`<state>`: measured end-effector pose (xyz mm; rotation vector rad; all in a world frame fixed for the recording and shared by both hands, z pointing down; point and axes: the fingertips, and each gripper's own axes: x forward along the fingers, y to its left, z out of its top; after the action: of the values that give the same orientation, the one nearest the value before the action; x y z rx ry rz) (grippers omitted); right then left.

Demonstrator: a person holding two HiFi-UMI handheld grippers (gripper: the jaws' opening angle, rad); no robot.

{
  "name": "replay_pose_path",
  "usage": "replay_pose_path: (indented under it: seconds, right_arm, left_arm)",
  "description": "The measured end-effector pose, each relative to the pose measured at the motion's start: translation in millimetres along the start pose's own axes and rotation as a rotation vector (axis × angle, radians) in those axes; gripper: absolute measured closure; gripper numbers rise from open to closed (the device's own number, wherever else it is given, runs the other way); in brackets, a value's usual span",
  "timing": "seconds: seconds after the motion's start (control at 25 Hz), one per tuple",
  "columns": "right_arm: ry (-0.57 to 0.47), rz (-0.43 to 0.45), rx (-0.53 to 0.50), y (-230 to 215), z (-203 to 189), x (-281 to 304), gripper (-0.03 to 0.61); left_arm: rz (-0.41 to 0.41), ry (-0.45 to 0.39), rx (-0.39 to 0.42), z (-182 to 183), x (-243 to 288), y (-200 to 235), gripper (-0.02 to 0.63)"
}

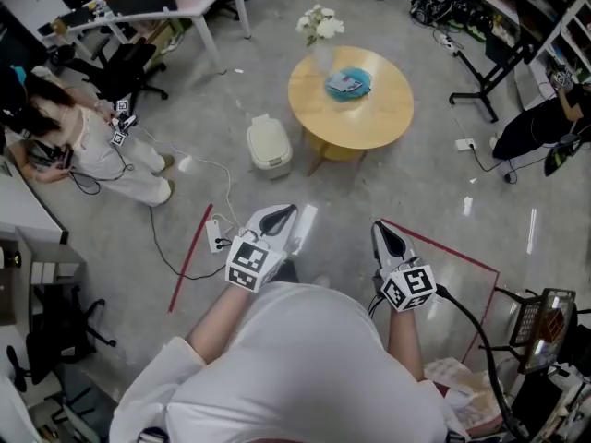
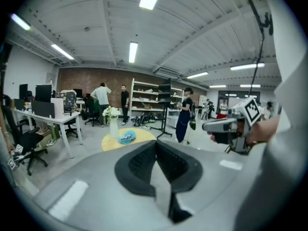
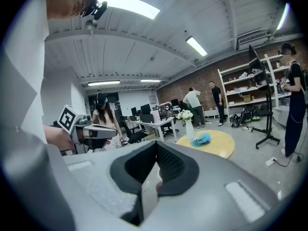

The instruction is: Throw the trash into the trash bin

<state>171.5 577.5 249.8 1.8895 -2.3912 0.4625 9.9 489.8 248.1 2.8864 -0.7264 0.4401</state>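
At 10 o'clock in the head view, a person in pale clothes [image 1: 102, 155] crouches on the grey floor, below a white desk [image 1: 175, 7]. Next to the right, a white power strip [image 1: 217, 236] lies on the floor beside a red tape line [image 1: 191, 257], both just left of my left gripper [image 1: 284, 212]. The left gripper view shows its black pads [image 2: 139, 162] pressed together with nothing between them.

At 12 o'clock from that gripper, the small cream lidded trash bin [image 1: 269, 144] stands on the floor with its lid down. It sits near the round yellow wooden table [image 1: 369, 123], at the table's 8 o'clock. On the tabletop near centre is the blue crumpled trash bundle [image 1: 348, 83], with something white in it; I can't tell what. White flowers in a pale vase [image 1: 319, 28] stand at the table's 11 o'clock edge, close to the bundle.

My right gripper [image 1: 380, 229] is beside the left one, pointing to 12, well apart from table and bin. Its jaws are closed and empty. At 1 o'clock, past the table, stands a black wheeled stand [image 1: 480, 72].
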Motion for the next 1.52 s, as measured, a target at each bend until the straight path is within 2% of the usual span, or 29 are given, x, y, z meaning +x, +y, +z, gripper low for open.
replay_pose_path:
  seconds: [0.44, 0.88, 1.08, 1.24, 1.36, 1.52]
  right_arm:
    - [0.017, -0.032, 0.010, -3.4, 15.9, 78.9, 0.577]
    - [0.006, -0.054, -0.016, 14.2, 34.0, 149.8, 0.578]
    - [0.022, -0.057, -0.022, 17.8, 37.5, 172.8, 0.578]
    - [0.043, -0.056, -0.020, 14.7, 37.0, 183.6, 0.577]
    - [0.048, -0.049, -0.014, 8.6, 38.4, 193.3, 0.578]
    - [0.050, -0.022, -0.011, -5.6, 40.5, 214.0, 0.578]
  left_arm:
    - [-0.066, 0.007, -0.003, 11.4, 36.4, 74.8, 0.611]
    - [-0.133, 0.058, 0.030, -0.1, 39.8, 141.1, 0.611]
    - [-0.133, 0.060, 0.025, 0.5, 43.1, 168.7, 0.611]
    - [-0.129, 0.063, -0.013, -0.4, 48.7, 177.8, 0.611]
    - [-0.103, 0.056, -0.040, 3.3, 56.7, 187.7, 0.611]
    - [-0.079, 0.063, -0.031, 1.0, 70.8, 199.0, 0.611]
